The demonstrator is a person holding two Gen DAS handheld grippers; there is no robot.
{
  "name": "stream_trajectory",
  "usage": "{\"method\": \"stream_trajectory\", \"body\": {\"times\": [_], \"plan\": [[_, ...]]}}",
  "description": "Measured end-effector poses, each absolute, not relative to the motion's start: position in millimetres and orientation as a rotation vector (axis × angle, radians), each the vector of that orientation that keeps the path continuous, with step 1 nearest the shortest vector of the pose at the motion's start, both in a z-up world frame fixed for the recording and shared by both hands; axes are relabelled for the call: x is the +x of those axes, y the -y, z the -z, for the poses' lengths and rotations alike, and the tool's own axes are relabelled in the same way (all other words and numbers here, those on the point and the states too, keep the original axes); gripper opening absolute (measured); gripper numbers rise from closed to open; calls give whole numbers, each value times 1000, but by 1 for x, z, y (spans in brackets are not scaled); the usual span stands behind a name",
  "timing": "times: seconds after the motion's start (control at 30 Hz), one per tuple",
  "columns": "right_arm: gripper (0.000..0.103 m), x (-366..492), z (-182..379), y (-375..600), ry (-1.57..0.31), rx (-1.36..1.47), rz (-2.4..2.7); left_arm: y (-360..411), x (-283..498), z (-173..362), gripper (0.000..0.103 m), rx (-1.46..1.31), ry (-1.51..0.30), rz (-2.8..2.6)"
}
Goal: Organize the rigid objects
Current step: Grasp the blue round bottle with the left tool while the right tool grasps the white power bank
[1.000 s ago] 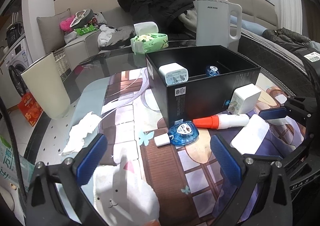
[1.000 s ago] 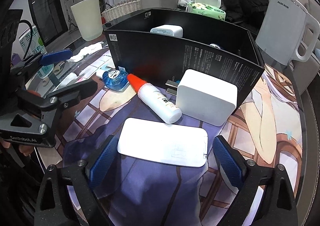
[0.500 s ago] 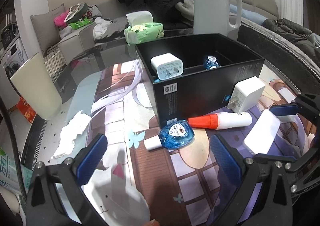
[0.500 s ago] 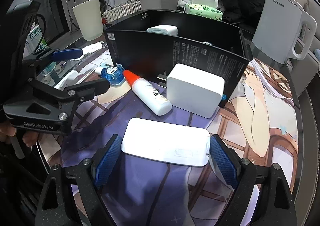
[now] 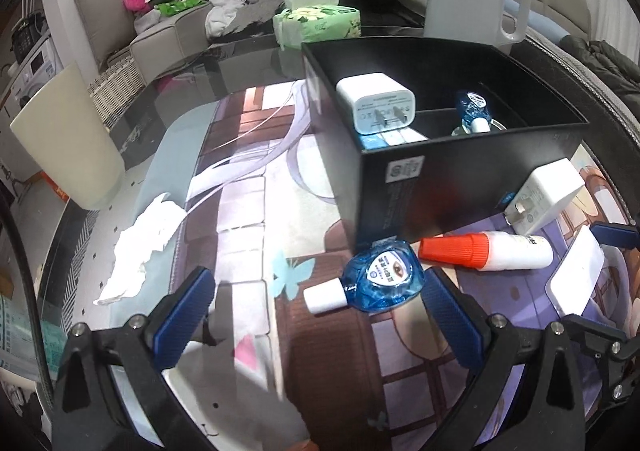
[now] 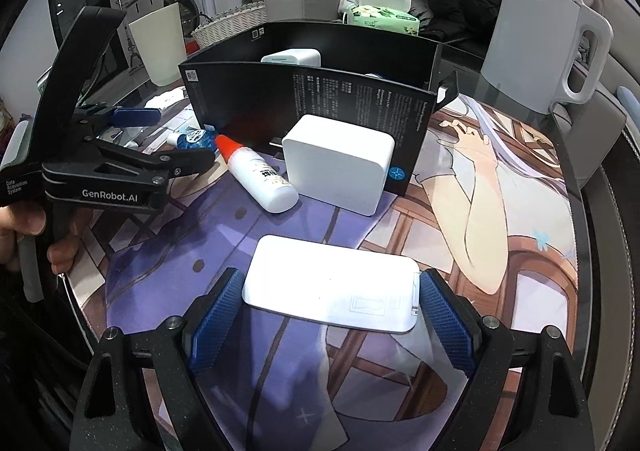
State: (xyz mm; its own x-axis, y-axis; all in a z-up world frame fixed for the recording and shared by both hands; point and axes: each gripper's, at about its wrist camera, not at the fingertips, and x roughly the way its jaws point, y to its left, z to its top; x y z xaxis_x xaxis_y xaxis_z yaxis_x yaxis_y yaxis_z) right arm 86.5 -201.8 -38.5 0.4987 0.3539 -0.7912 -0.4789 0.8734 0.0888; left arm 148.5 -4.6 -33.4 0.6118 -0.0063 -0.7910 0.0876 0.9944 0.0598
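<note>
Partly hidden: box (image 6: 320, 99) contents; both grippers (image 5: 316, 307) (image 6: 332, 303) spread wide, right straddling white slab (image 6: 332, 283).

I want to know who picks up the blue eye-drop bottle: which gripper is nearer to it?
Left. The left gripper is open with the blue eye-drop bottle just ahead, near its right finger. The right gripper flanks the flat white case, farther away.

Bare mat (image 5: 240, 219) lies open left of the black box (image 5: 460, 187), whose front is crowded by the glue bottle (image 5: 492, 249) and charger (image 5: 544, 195).
</note>
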Motion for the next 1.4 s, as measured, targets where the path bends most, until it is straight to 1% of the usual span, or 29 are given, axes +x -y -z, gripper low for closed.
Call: {"method": "stream_trajectory", "body": {"times": [0.47, 0.53, 0.6, 0.63, 0.67, 0.7, 1.0, 1.4], "plan": [[89, 89, 38, 205, -922, -145, -497, -11, 146, 38, 102, 10, -944, 51], [89, 90, 38, 204, -921, -145, -496, -8, 143, 37, 95, 20, -929, 69], [89, 90, 38, 204, -920, -145, -496, -5, 139, 35, 80, 33, -911, 86], [89, 90, 38, 204, -920, -146, -496, -3, 137, 34, 74, 38, -901, 102], [89, 91, 38, 203, -920, -146, -495, -1, 135, 33, 63, 43, -895, 115], [89, 91, 38, 203, -919, -146, -494, 1, 134, 32, 55, 50, -890, 127], [89, 93, 36, 200, -905, -149, -493, 5, 127, 28, 55, 71, -861, 150], [89, 91, 23, 202, -843, -139, -484, -3, 109, 4, 55, 16, -744, 192]]}}
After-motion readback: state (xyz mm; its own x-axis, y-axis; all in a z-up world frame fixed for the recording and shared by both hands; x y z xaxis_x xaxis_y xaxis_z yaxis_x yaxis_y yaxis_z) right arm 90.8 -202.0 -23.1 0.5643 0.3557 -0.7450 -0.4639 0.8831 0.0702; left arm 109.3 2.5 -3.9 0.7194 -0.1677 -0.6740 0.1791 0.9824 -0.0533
